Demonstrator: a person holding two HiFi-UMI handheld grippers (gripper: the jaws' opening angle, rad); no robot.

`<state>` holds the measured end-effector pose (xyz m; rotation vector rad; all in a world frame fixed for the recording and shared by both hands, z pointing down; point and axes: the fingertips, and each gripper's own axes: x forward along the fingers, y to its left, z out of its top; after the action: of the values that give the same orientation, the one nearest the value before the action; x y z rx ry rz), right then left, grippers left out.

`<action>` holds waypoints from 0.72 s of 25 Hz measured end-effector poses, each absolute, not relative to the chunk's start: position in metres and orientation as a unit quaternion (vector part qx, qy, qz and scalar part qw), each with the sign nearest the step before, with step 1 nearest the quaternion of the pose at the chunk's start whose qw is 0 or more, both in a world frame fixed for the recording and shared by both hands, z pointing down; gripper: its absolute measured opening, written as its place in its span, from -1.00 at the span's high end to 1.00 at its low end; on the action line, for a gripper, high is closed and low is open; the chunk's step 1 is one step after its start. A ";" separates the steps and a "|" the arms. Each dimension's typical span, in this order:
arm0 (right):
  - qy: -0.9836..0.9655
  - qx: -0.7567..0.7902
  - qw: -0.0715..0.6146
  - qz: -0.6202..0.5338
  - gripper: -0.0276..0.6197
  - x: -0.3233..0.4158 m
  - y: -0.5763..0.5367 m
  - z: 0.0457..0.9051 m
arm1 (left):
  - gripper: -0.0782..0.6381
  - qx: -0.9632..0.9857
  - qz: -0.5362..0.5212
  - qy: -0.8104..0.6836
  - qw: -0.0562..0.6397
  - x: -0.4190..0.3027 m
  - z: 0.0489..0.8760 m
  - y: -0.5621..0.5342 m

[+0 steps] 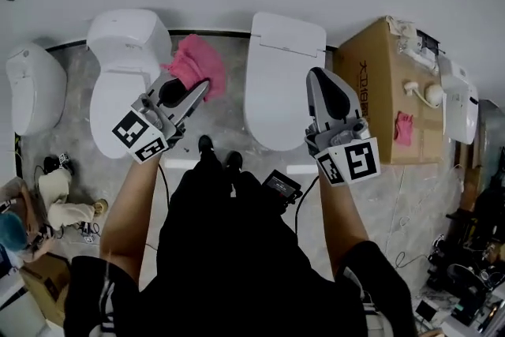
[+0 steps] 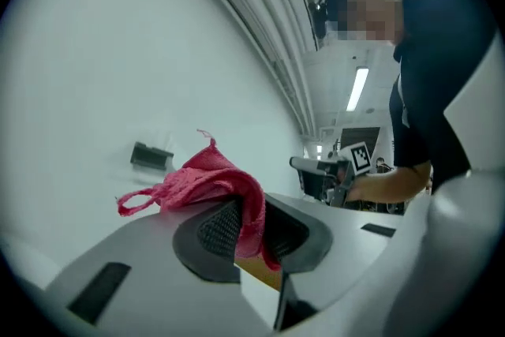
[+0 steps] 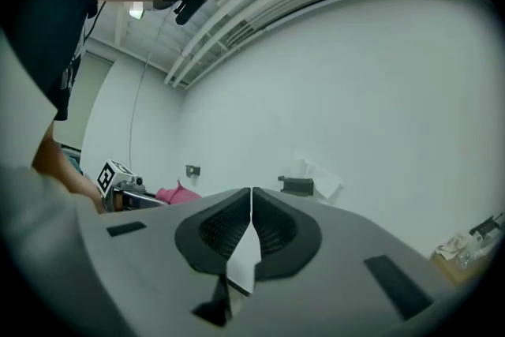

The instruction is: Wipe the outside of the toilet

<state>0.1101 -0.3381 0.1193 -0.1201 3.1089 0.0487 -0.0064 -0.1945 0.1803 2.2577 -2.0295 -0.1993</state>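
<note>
My left gripper [image 1: 201, 87] is shut on a pink cloth [image 1: 197, 65], held up in the gap between two white toilets. In the left gripper view the cloth [image 2: 207, 179] drapes over the closed jaws and bunches to the left. The middle toilet [image 1: 278, 79] has its lid down and lies just left of my right gripper [image 1: 319, 75]. That gripper is shut with nothing in it, and its jaws meet with no gap in the right gripper view [image 3: 251, 201]. The left toilet [image 1: 120, 75] sits left of the cloth.
A third toilet [image 1: 33, 87] stands at the far left. A cardboard box [image 1: 390, 91] with a pink rag [image 1: 403, 127] on top is at the right, another white fixture [image 1: 459, 102] beyond it. Cables and gear lie on the tiled floor. A person crouches at lower left [image 1: 16, 229].
</note>
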 end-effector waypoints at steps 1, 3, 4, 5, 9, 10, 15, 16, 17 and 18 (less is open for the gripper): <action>0.999 -0.040 0.031 0.011 0.81 0.122 -0.331 0.108 | 0.58 0.736 -0.071 -0.672 0.037 0.000 0.161 -0.182; 0.998 -0.038 0.058 0.000 0.81 0.142 -0.318 0.091 | 0.58 0.725 -0.073 -0.684 0.015 0.012 0.129 -0.157; 0.997 -0.034 0.066 -0.004 0.81 0.149 -0.312 0.087 | 0.58 0.717 -0.072 -0.693 0.005 0.016 0.115 -0.145; 0.997 -0.026 0.068 -0.006 0.81 0.153 -0.306 0.085 | 0.58 0.707 -0.071 -0.704 -0.003 0.019 0.104 -0.133; 0.998 -0.015 0.054 -0.009 0.81 0.162 -0.288 0.100 | 0.58 0.662 -0.064 -0.746 -0.029 0.027 0.080 -0.081; 0.999 -0.019 0.048 -0.012 0.81 0.165 -0.284 0.107 | 0.58 0.654 -0.061 -0.754 -0.030 0.029 0.079 -0.067; 0.998 -0.047 0.013 -0.032 0.81 0.201 -0.247 0.142 | 0.58 0.614 -0.055 -0.787 -0.013 0.035 0.100 0.005; 0.998 -0.052 0.007 -0.032 0.81 0.208 -0.239 0.145 | 0.58 0.609 -0.065 -0.790 -0.009 0.035 0.104 0.020; 0.998 -0.055 0.000 -0.030 0.81 0.213 -0.229 0.148 | 0.58 0.607 -0.072 -0.792 -0.006 0.038 0.108 0.035; 0.998 -0.058 -0.005 -0.027 0.81 0.218 -0.218 0.148 | 0.58 0.607 -0.074 -0.792 -0.002 0.042 0.111 0.049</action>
<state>0.2180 -0.2185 0.1485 -0.1814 3.1460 -0.0839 0.0421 0.0488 0.1113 1.9080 -2.4898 -0.2318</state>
